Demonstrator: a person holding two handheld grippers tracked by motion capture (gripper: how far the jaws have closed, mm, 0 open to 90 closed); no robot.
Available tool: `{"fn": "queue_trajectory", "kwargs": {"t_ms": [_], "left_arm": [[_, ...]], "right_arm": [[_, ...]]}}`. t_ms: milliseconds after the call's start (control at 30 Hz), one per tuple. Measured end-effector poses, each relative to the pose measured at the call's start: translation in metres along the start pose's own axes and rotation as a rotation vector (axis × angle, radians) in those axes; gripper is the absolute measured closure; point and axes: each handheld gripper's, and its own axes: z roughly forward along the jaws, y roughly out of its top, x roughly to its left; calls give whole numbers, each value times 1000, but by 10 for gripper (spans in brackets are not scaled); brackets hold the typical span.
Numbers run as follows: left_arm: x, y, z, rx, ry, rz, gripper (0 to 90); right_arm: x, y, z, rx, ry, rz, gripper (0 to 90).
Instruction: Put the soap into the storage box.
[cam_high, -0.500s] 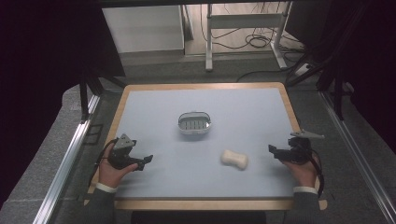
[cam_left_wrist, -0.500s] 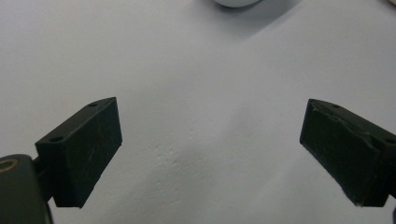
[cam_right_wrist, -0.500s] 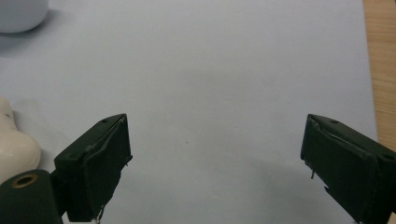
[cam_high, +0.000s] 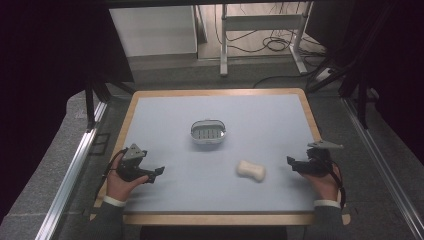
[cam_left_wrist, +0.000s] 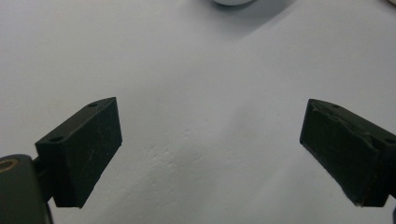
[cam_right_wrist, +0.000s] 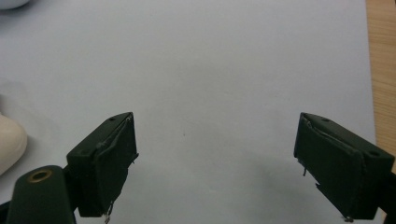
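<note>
A cream soap bar (cam_high: 251, 171) lies on the pale blue mat, right of centre; its rounded end shows as the soap bar (cam_right_wrist: 9, 142) at the left edge of the right gripper view. Farther back at mid-table stands a white oval dish (cam_high: 208, 132) with a slotted insert. My left gripper (cam_high: 154, 173) rests low near the front left, pointing right, and the left gripper (cam_left_wrist: 212, 149) is open over bare mat. My right gripper (cam_high: 292, 165) sits near the front right, pointing left toward the soap, and the right gripper (cam_right_wrist: 219, 163) is open with nothing between its jaws.
The mat lies on a table with a wooden border (cam_high: 215, 218), whose edge (cam_right_wrist: 383, 70) runs along the right of the right gripper view. The dish rim (cam_left_wrist: 231, 2) peeks in at the top of the left gripper view. Metal rails (cam_high: 70, 175) flank the table.
</note>
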Motion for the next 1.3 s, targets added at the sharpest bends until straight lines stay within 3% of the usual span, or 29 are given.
{"fn": "queue_trajectory", "kwargs": {"t_ms": [200, 600, 833, 1300], "left_arm": [[-1, 0, 2, 3, -6, 3, 61], [-1, 0, 2, 19, -10, 9, 59], [-3, -1, 3, 27, -12, 4, 59], [-3, -2, 0, 29, -11, 13, 58]], "right_arm": [[0, 1, -7, -12, 7, -24, 161], [17, 16, -20, -18, 72, -97, 179], [24, 25, -26, -60, 102, -131, 206], [46, 46, -21, -7, 170, -187, 221]]}}
